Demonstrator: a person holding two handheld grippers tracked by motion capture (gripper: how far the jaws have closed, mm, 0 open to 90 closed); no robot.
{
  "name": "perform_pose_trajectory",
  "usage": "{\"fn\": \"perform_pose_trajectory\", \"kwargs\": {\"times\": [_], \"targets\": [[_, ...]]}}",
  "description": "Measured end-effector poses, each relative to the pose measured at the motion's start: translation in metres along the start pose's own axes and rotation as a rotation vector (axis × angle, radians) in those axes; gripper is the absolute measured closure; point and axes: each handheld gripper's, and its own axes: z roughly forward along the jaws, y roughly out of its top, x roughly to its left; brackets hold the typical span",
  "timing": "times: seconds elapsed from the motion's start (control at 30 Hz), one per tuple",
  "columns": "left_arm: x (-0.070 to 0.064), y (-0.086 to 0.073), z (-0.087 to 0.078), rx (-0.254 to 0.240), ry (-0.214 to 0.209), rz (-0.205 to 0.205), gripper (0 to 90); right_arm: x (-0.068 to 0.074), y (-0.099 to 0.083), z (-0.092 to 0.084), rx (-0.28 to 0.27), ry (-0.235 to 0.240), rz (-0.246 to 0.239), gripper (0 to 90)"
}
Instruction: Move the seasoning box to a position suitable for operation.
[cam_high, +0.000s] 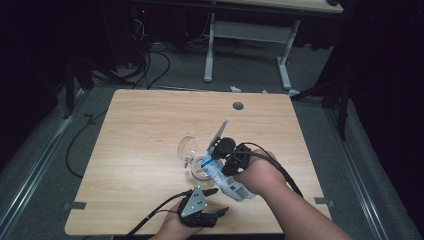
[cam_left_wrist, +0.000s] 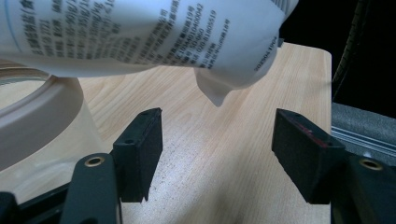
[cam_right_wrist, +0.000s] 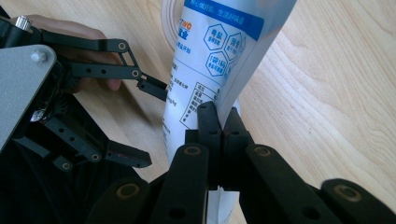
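Observation:
My right gripper (cam_high: 218, 162) (cam_right_wrist: 219, 133) is shut on a white pouch (cam_high: 227, 181) (cam_right_wrist: 217, 46) with a blue label and printed text, pinching it edge-on and holding it tilted above the table. The pouch's upper end hangs over a clear round container (cam_high: 199, 171) (cam_left_wrist: 37, 107). My left gripper (cam_high: 220, 201) (cam_left_wrist: 219, 156) sits near the table's front edge, just below the pouch (cam_left_wrist: 140, 37), jaws open wide with only bare wood between them. In the right gripper view, the left gripper (cam_right_wrist: 144, 123) stands open beside the pouch.
A clear glass (cam_high: 188, 146) sits just left of the container. The wooden table (cam_high: 150, 115) has a round cable hole (cam_high: 238, 106) near its far edge. Beyond it are a white desk frame (cam_high: 210, 50) and floor cables (cam_high: 150, 65).

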Motion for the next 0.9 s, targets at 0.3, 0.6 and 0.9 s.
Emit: {"fn": "perform_pose_trajectory", "kwargs": {"times": [0.3, 0.6, 0.9], "targets": [[-0.002, 0.001, 0.005, 0.009, -0.002, -0.001, 33.1, 0.004, -0.002, 0.000, 0.002, -0.002, -0.003, 90.0], [-0.007, 0.007, 0.015, -0.008, -0.005, -0.015, 27.8, 0.007, -0.002, -0.001, -0.003, 0.006, 0.002, 90.0], [-0.009, 0.009, 0.026, -0.024, 0.015, -0.046, 24.8, 0.007, 0.000, 0.003, 0.010, 0.016, 0.016, 90.0]]}}
